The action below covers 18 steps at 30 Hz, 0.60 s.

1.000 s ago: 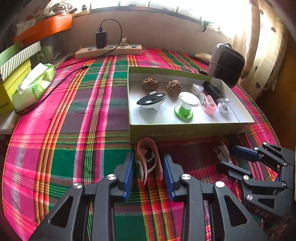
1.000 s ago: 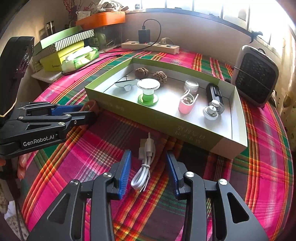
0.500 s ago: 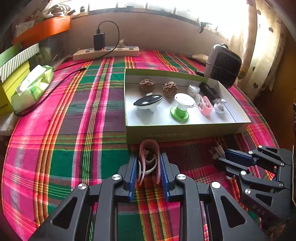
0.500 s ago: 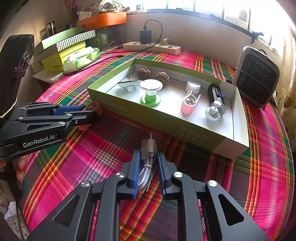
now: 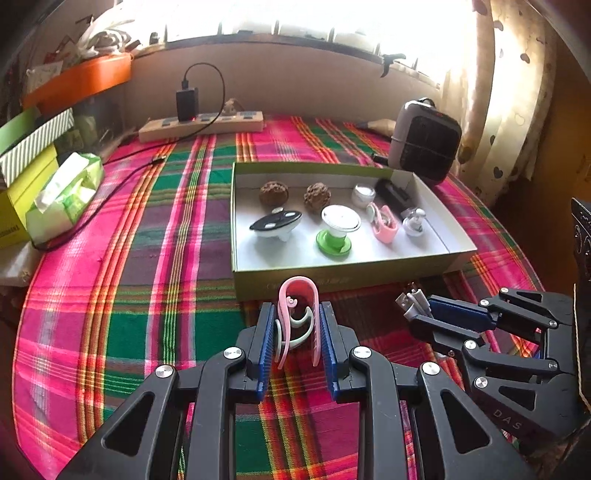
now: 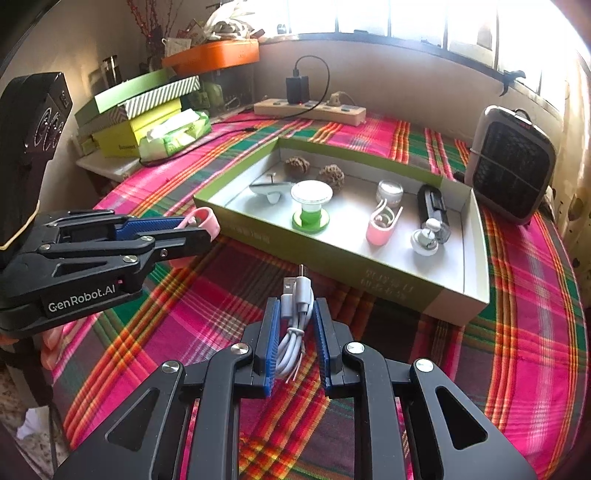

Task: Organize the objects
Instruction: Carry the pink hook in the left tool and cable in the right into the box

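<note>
The left gripper point(image 5: 297, 325) has its blue-padded fingers point(image 5: 266, 332) drawn in narrow, clamped on either side of a pink clip point(image 5: 298, 317). The clip's rounded end sticks out past the fingertips, toward the near wall of the green box point(image 5: 332, 280). From the right wrist view the same clip shows as a pink loop poking out of the left gripper's tip, just beside the box's near corner.

The right gripper point(image 6: 295, 332) is likewise pinched in tight, its fingers point(image 6: 272, 336) pressing a coiled white USB cable point(image 6: 295, 317) between them. The cable's plugs point forward toward the box, and its looped end hangs back between the pads.

Both grippers sit just in front of the box, side by side, over a pink, green and orange plaid cloth point(image 5: 129, 258) that covers the tabletop. Inside the box lie two brown walnuts point(image 5: 273, 194), a black-topped holder point(image 5: 276, 223), a green-based stand point(image 5: 334, 234), another pink clip point(image 5: 384, 223), a small white jar point(image 5: 362, 194), a black device point(image 5: 393, 192) and a small silver piece point(image 5: 413, 221).

Behind the box stand a small heater point(image 5: 424, 142) and a power strip point(image 5: 201, 123) with a black charger point(image 5: 186, 101) plugged in. A tissue pack point(image 5: 66, 192) and stacked boxes point(image 6: 140, 110) sit at the left edge, under a bright window point(image 5: 332, 18) with a patterned curtain point(image 5: 506, 92).
</note>
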Tool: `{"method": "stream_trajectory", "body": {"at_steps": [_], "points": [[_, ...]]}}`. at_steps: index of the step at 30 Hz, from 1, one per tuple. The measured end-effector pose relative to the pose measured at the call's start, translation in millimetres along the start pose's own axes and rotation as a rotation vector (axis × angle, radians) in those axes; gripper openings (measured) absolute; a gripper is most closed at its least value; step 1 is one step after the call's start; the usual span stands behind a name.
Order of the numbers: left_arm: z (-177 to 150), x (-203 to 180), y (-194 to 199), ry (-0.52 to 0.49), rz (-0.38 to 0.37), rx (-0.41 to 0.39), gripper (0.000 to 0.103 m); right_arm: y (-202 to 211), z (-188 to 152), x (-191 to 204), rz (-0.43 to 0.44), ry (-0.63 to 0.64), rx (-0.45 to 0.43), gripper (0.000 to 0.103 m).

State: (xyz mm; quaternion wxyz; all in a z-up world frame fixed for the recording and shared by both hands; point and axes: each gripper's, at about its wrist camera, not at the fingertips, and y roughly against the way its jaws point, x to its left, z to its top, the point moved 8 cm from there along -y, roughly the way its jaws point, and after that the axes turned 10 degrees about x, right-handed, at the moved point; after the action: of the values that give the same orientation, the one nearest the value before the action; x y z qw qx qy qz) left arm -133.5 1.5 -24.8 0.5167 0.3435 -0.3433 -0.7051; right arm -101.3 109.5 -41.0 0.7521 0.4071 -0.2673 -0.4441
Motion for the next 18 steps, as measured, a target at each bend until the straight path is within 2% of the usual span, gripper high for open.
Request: {"method": "stream_trajectory", "body": {"at_steps": [8, 18], "points": [[12, -5, 9, -0.020, -0.002, -0.031, 0.022, 15, 10, -5, 0.003, -0.016, -0.047, 0.019], [28, -11, 6, -0.030, -0.009, -0.047, 0.022, 15, 23, -20, -0.011, -0.047, -0.062, 0.019]]}}
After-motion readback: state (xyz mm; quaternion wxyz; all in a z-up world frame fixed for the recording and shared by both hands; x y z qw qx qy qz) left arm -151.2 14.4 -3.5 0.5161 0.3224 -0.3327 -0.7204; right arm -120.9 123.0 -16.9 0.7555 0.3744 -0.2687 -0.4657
